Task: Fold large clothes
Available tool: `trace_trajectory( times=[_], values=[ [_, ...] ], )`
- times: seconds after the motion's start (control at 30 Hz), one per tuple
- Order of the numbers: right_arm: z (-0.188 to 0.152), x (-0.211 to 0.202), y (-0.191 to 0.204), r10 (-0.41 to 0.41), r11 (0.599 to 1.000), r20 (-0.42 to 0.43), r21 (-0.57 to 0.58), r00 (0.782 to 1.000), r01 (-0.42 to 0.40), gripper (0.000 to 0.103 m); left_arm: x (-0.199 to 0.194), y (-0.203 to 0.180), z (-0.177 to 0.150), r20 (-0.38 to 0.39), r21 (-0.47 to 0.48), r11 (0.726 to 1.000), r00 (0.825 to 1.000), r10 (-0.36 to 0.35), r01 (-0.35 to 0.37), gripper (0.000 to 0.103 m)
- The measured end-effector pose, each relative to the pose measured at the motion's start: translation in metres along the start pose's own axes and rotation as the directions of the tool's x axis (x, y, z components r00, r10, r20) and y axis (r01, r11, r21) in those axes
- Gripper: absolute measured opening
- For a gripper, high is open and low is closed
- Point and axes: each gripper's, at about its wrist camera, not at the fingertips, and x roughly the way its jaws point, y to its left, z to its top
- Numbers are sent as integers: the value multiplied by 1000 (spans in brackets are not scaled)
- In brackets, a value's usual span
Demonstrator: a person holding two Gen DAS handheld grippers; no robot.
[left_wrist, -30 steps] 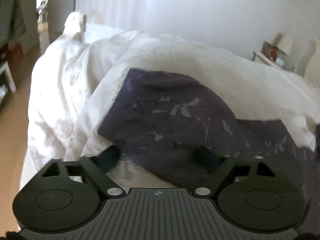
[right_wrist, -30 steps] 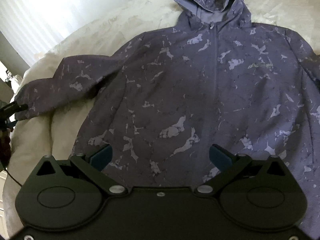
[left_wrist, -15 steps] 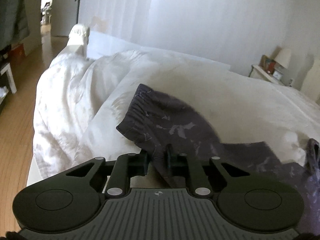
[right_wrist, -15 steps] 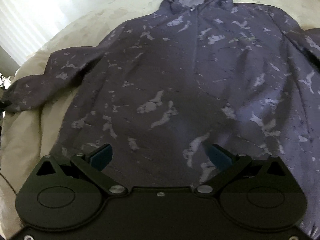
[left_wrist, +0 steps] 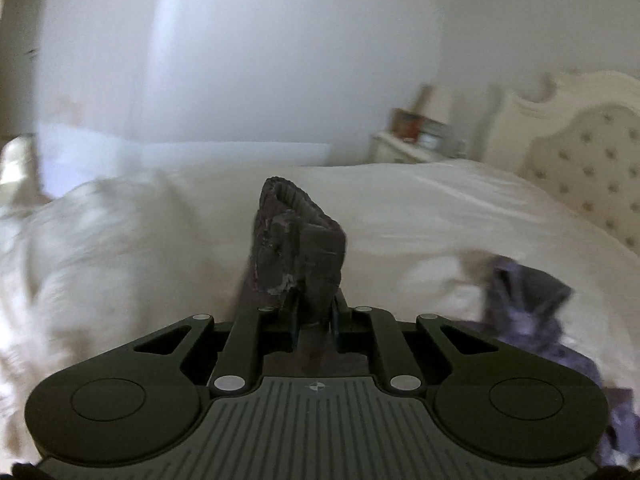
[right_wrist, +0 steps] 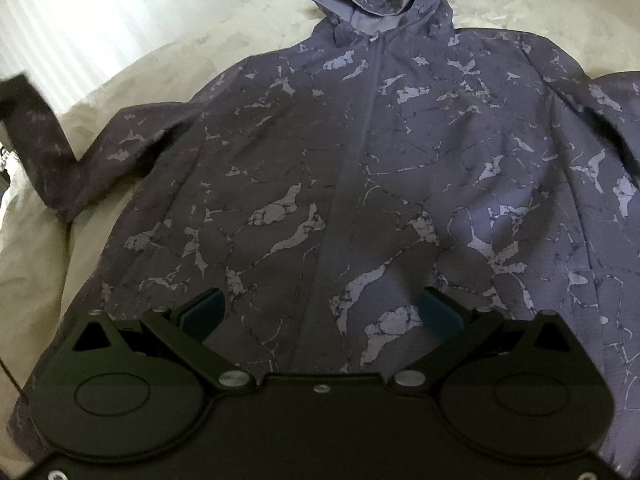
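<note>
A purple hooded jacket (right_wrist: 360, 168) with a pale marbled print lies face up and spread flat on the bed, hood at the far end. My right gripper (right_wrist: 320, 312) hovers open over its lower front, nothing between the blue pads. My left gripper (left_wrist: 314, 320) is shut on the jacket's sleeve cuff (left_wrist: 298, 240), which stands up bunched above the fingers. In the right wrist view that sleeve (right_wrist: 36, 140) rises off the bed at the far left. More of the jacket (left_wrist: 528, 300) shows at the right of the left wrist view.
A white duvet (left_wrist: 440, 208) covers the bed under the jacket. A tufted cream headboard (left_wrist: 592, 160) stands at the right, with a nightstand (left_wrist: 404, 148) and small items beside it. White curtains (right_wrist: 80, 20) hang behind the bed.
My left gripper closed on the sleeve cuff and lifted it up off the duvet, swinging rightward. The right gripper stayed open over the jacket's lower front, shifting only slightly.
</note>
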Motion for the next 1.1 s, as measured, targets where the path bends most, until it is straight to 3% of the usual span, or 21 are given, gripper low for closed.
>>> trace_trajectory(
  times=[0.2,0.43,0.6,0.7,0.9,0.97,1.1],
  values=[
    [-7,-4,-4,-8,1000,28,-18,1000,9,102,9,-75,-5,21,102,981,986,-166,163,14],
    [-8,-7,-9,-3,1000,39,-9,999,3,102,38,-156,-35,-29,149,929,941,-338,338,14],
    [-7,-12,-16,-12,1000,46,8,999,12,102,58,-204,-68,-62,228,883,911,-407,410,15],
    [-6,-14,-23,-13,1000,50,29,999,11,102,70,-216,-88,-89,248,872,906,-414,423,16],
    [2,-14,-33,-28,998,51,56,998,25,102,78,-219,-117,-200,211,843,866,-459,496,44],
    [5,-15,-35,-34,998,51,60,998,31,102,71,-214,-121,-206,203,827,849,-487,524,63],
    [14,-11,-41,-54,996,51,72,997,50,102,54,-203,-131,-193,205,814,838,-511,544,68]
  ],
)
